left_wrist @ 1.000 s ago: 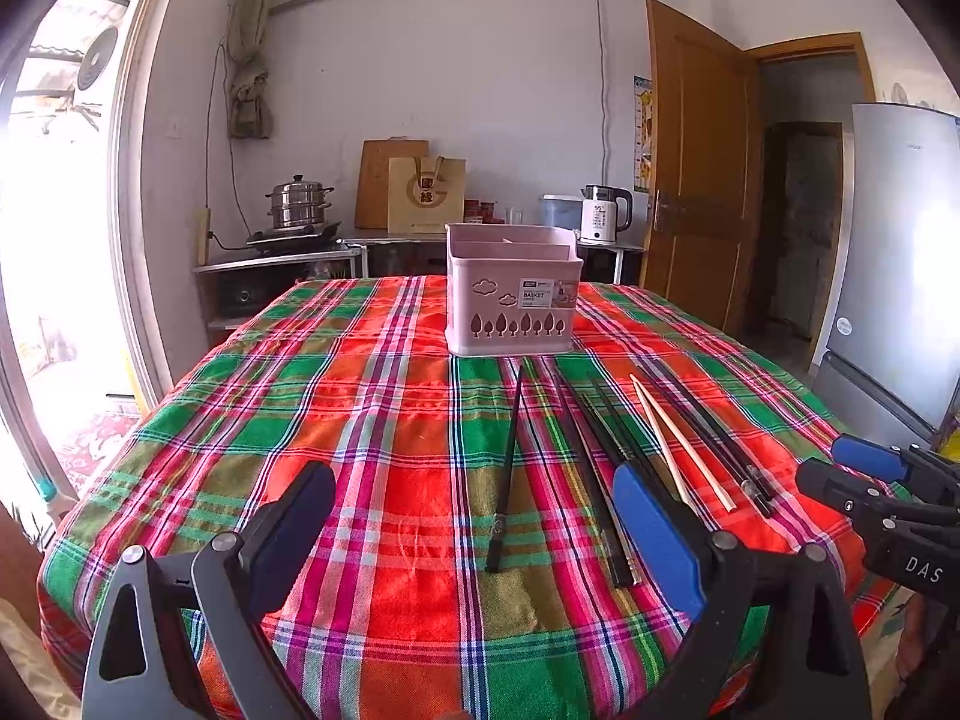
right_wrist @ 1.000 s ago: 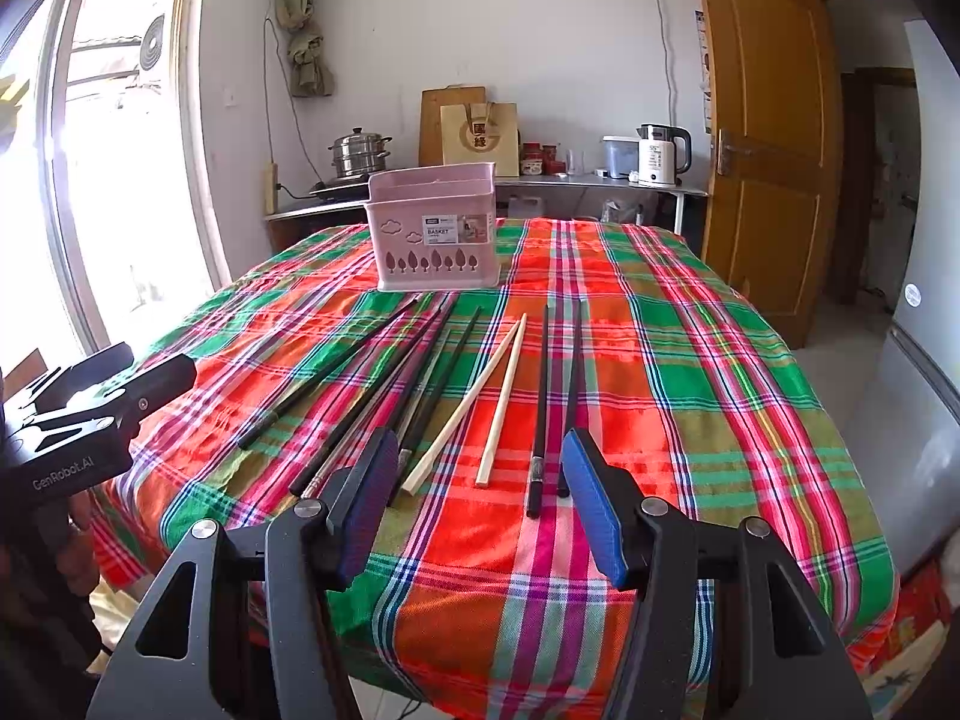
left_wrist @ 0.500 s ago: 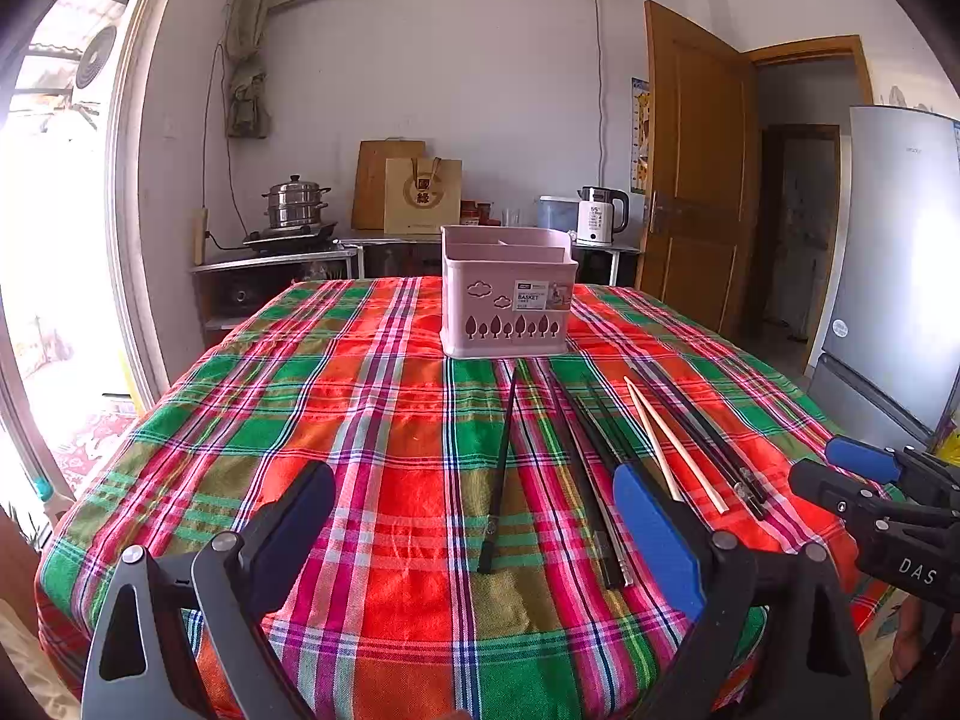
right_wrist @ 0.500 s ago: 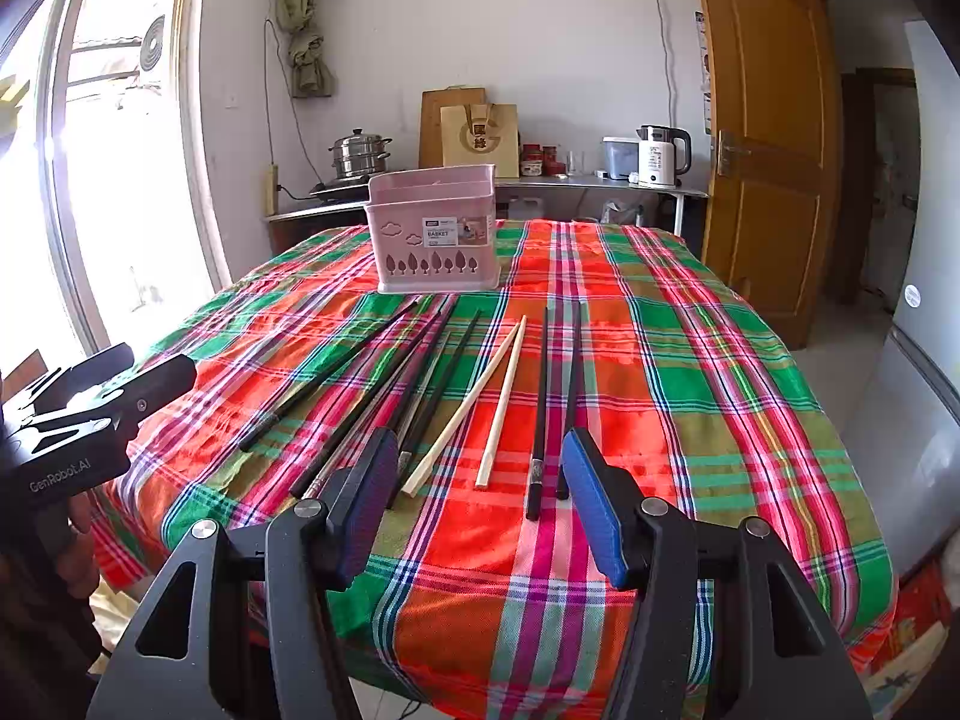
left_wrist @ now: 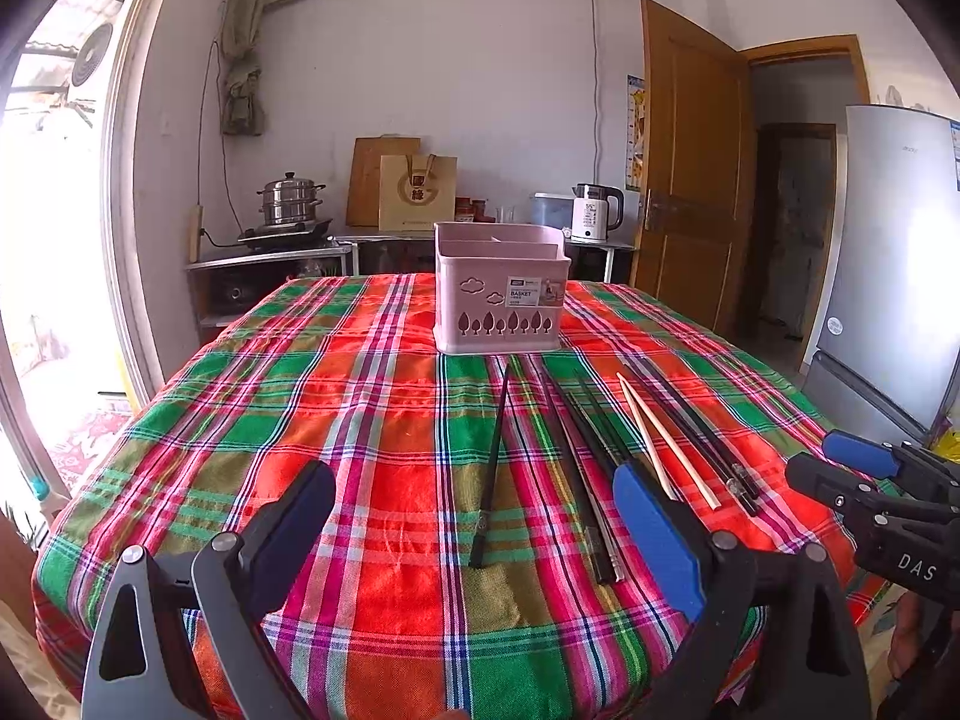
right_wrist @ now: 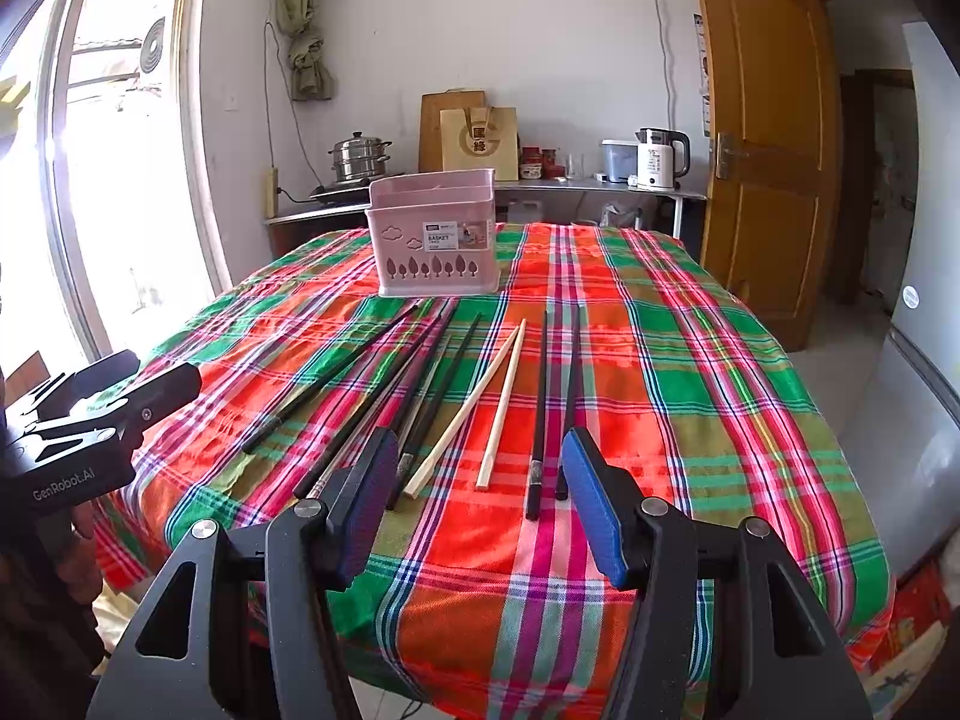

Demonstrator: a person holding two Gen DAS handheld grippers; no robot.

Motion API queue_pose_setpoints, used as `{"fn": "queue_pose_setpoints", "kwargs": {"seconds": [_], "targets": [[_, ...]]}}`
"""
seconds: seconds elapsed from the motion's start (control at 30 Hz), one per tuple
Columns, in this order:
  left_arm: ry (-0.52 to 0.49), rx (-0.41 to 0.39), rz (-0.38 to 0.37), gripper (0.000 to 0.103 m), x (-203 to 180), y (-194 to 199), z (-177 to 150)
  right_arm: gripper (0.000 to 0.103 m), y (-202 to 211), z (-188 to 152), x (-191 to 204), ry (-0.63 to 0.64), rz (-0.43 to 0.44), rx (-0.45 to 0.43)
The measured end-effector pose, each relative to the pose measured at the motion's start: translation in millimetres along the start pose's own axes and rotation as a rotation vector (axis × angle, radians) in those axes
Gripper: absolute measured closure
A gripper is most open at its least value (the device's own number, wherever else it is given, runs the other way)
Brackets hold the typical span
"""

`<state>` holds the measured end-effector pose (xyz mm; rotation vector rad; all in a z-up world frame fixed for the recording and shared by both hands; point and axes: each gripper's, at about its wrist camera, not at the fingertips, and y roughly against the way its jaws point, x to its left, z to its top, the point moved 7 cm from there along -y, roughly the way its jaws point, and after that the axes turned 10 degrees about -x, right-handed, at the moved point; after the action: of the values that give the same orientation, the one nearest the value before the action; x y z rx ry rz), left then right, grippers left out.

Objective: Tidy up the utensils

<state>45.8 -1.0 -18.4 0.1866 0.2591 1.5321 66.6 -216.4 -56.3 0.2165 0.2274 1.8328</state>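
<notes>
A pink utensil basket (left_wrist: 501, 288) stands upright mid-table; it also shows in the right wrist view (right_wrist: 433, 243). Several black chopsticks (left_wrist: 585, 468) and a pale wooden pair (left_wrist: 663, 441) lie on the plaid cloth in front of it; the right wrist view shows the black ones (right_wrist: 420, 384) and the wooden pair (right_wrist: 480, 405). One black chopstick (left_wrist: 493, 468) lies apart to the left. My left gripper (left_wrist: 474, 522) is open and empty above the table's near edge. My right gripper (right_wrist: 477, 480) is open and empty, just short of the chopstick ends.
The plaid-covered table (left_wrist: 270, 420) drops off at its near edge. A fridge (left_wrist: 900, 264) stands to the right and a wooden door (left_wrist: 690, 180) behind. A counter with a steamer pot (left_wrist: 291, 201) and kettle (left_wrist: 594, 210) runs along the back wall.
The left wrist view has shifted slightly, so the basket and chopsticks sit a little further left and lower. The right gripper has barely moved. Both stay open.
</notes>
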Motion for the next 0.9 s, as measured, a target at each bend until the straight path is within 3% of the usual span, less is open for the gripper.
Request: {"fn": "queue_pose_setpoints", "kwargs": {"seconds": [0.9], "targets": [[0.0,0.019,-0.005,0.008,2.0,-5.6,-3.0,0.045,-1.7,1.4,-2.7,-0.005,-0.004,0.011]]}}
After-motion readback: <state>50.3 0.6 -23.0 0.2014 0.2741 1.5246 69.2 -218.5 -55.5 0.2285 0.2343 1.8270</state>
